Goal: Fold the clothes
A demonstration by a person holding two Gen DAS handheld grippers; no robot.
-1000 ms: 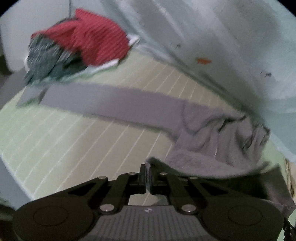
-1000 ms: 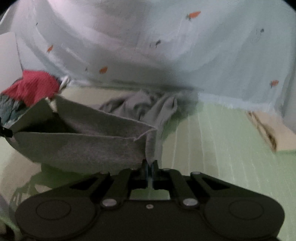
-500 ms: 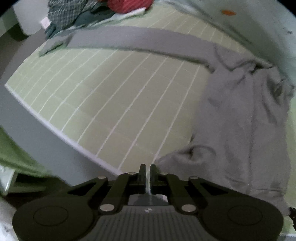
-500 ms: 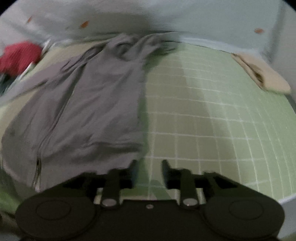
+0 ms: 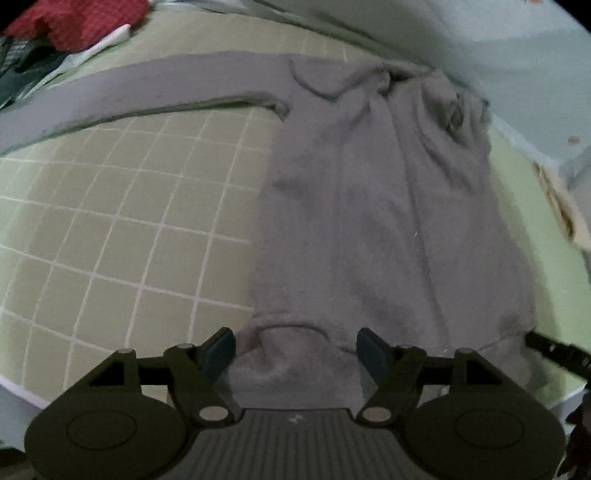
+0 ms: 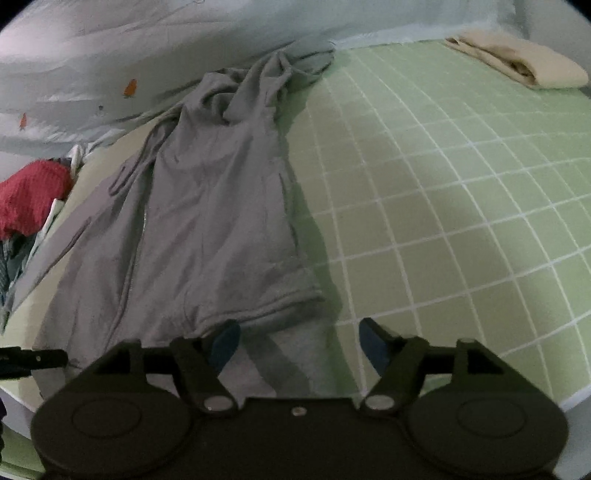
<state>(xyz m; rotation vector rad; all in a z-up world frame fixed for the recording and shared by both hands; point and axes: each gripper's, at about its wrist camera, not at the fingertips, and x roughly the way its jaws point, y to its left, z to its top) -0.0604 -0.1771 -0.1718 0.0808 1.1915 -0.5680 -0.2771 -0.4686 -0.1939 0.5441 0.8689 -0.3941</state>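
Note:
A grey zip hoodie [image 5: 369, 221] [image 6: 207, 221] lies spread flat on the green checked bed sheet [image 5: 110, 229] [image 6: 443, 206], hood at the far end, one sleeve [image 5: 147, 92] stretched out to the left. My left gripper [image 5: 295, 350] hovers over the hem's left corner, jaws opening; cloth lies below and between the fingers but the pads do not press it. My right gripper [image 6: 295, 343] stands over the hem's right corner, jaws also opening, nothing gripped. The other gripper's tip [image 5: 554, 350] [image 6: 29, 358] shows at each frame's edge.
A pile of clothes with a red knit [image 5: 74, 18] [image 6: 29, 199] on top sits at the far left. A pale blue quilt [image 6: 147, 44] runs along the back. A folded beige garment [image 6: 517, 62] lies at the far right. The bed's near edge [image 5: 22, 391] is close.
Both grippers came down with the hoodie's hem, laid it flat on the sheet, and their jaws went from shut on the cloth to wide apart, letting go.

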